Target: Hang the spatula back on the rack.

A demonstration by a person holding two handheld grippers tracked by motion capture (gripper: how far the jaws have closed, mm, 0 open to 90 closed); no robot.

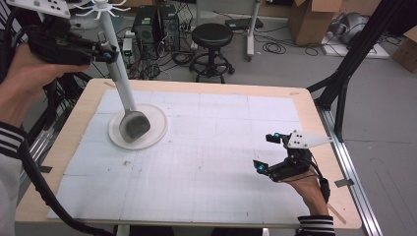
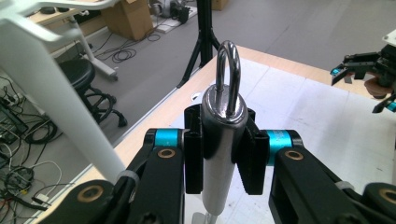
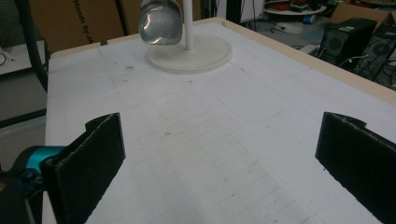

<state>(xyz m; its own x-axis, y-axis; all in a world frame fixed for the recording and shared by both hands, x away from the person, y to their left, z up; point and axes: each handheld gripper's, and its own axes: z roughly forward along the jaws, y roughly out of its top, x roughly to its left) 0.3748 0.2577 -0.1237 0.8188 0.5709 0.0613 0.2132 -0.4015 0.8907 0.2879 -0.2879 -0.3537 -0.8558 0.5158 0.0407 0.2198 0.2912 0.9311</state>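
A shiny metal ladle (image 1: 134, 126) hangs with its bowl just above the round white base (image 1: 156, 129) of a stand. In the left gripper view its handle ends in a hook loop (image 2: 229, 70). My left gripper (image 1: 107, 53) (image 2: 222, 140), raised at the far left, is shut on the upper handle just below that loop, close beside the white stand pole (image 2: 51, 98). The ladle bowl (image 3: 160, 21) and the stand base (image 3: 205, 55) also appear far ahead in the right gripper view. My right gripper (image 1: 266, 152) (image 3: 219, 154) stands open low over the mat at the right, nothing between its jaws.
The stand carries white pegs at its top (image 1: 101, 7). A white gridded mat (image 1: 206, 162) covers the wooden table (image 1: 314, 123). A black stool (image 1: 212, 37), computer towers (image 1: 156, 24), cables and cardboard boxes lie beyond the far edge. A black frame leg (image 1: 344, 83) stands at the right.
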